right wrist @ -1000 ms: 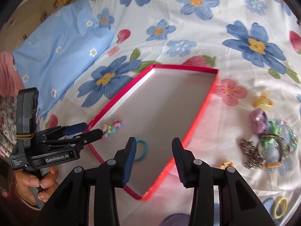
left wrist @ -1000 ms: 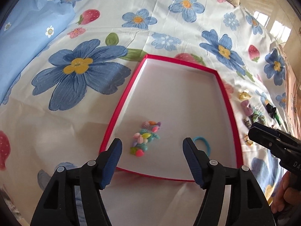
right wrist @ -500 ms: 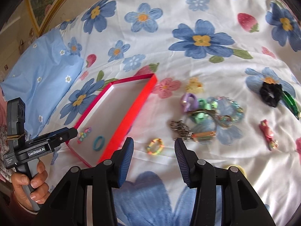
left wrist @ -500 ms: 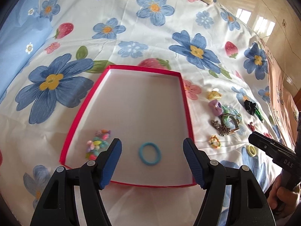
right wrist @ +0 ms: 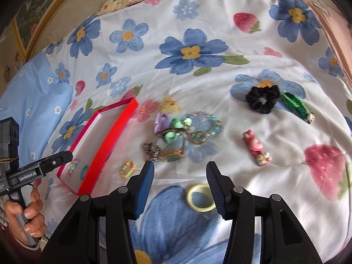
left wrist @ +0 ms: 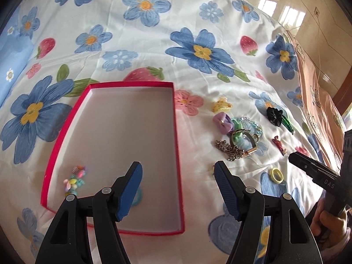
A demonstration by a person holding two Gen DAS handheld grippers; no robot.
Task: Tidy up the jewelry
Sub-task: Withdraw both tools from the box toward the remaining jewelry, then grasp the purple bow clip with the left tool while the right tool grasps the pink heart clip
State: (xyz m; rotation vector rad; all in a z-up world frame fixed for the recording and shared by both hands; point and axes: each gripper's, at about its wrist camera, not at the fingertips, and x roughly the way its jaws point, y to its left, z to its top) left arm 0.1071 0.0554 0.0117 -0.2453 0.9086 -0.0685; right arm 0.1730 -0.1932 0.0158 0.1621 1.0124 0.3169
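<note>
My left wrist camera looks steeply down along my left tongs from close above the near end of the red box on the bed. My right wrist camera faces down over my right tongs, above the yellow ring. Both views share the box and jewelry pile.

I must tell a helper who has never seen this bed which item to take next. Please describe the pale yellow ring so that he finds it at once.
Start at the red box on the flowered bedsheet, then look past the tangled pile of jewelry beside it. The pale yellow ring lies alone on a big blue printed flower, nearest the right gripper. Unlike the small multicoloured beaded ring near the box, it is plain, smooth and one colour.
</note>
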